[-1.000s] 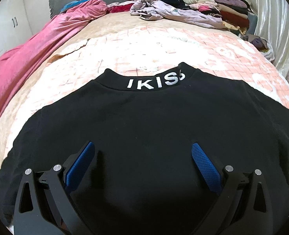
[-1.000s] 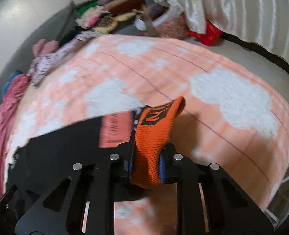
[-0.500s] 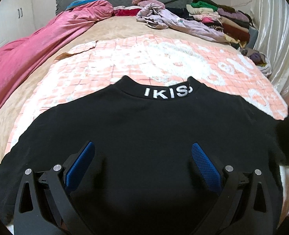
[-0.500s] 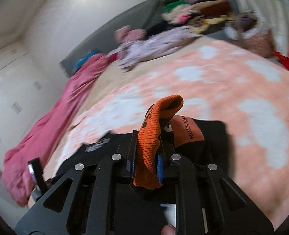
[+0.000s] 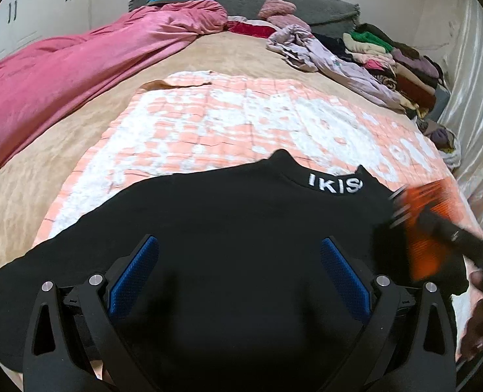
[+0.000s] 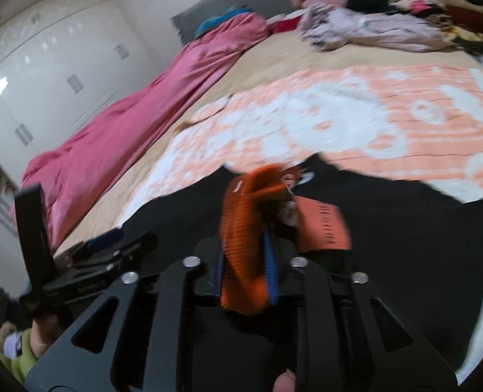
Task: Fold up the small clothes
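A black sweater [image 5: 241, 212] with white "IKIS" lettering [image 5: 334, 184] on its collar lies flat on the peach and white blanket [image 5: 241, 124]. My left gripper [image 5: 238, 240] hovers open over the sweater's body, with nothing between its blue pads. My right gripper [image 6: 244, 251] holds the orange ribbed sleeve cuff [image 6: 241, 228] upright between its pads, and its jaws are opening. The black sleeve with an orange patch [image 6: 320, 225] is drawn in over the sweater [image 6: 405, 245]. The left wrist view shows the cuff [image 5: 427, 254] as a blur at the sweater's right shoulder.
A pink duvet [image 5: 78, 65] runs along the left side of the bed. A lilac garment [image 5: 333, 62] and stacked folded clothes [image 5: 388, 55] lie at the far right, by a pale curtain [image 5: 476, 98]. White wardrobes [image 6: 45, 65] stand to the left.
My right gripper has swung left with the orange cuff, carrying the sleeve from the bed's right edge in over the sweater. My left gripper has shifted left and risen a little, still open.
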`<action>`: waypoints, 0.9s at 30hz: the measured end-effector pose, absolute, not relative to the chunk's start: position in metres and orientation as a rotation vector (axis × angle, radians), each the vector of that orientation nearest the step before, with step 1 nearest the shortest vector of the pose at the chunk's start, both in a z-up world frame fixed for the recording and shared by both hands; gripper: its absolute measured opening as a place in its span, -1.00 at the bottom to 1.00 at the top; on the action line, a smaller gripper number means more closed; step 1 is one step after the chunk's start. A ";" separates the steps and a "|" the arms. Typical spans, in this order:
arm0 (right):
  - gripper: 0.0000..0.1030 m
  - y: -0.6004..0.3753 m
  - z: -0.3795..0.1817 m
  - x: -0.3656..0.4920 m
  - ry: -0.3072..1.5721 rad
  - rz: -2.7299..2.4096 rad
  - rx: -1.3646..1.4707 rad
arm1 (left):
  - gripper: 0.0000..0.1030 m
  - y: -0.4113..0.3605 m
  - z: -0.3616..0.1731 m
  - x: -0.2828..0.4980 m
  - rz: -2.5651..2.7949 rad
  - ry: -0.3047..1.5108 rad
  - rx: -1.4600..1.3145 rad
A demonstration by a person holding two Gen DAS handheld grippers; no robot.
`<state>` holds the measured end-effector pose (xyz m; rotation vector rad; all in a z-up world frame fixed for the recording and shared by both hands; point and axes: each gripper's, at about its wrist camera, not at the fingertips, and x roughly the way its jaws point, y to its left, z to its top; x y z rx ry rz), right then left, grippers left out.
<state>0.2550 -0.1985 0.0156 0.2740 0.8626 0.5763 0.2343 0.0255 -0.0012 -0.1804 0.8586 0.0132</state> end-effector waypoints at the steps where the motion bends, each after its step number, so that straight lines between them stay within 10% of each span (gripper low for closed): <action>1: -0.10 -0.193 0.016 0.253 0.859 0.592 0.268 | 0.91 0.028 -0.001 0.234 0.010 0.857 -0.186; 9: 0.11 -0.227 0.026 0.232 0.803 0.497 0.270 | 0.86 0.007 -0.008 0.232 -0.130 0.870 -0.216; 21: 0.13 -0.289 0.027 0.225 0.711 0.334 0.223 | -0.63 -0.065 -0.049 0.259 -0.184 0.968 -0.205; 27: 0.13 -0.325 0.031 0.227 0.684 0.262 0.279 | -0.73 -0.051 -0.015 0.244 -0.190 0.846 -0.230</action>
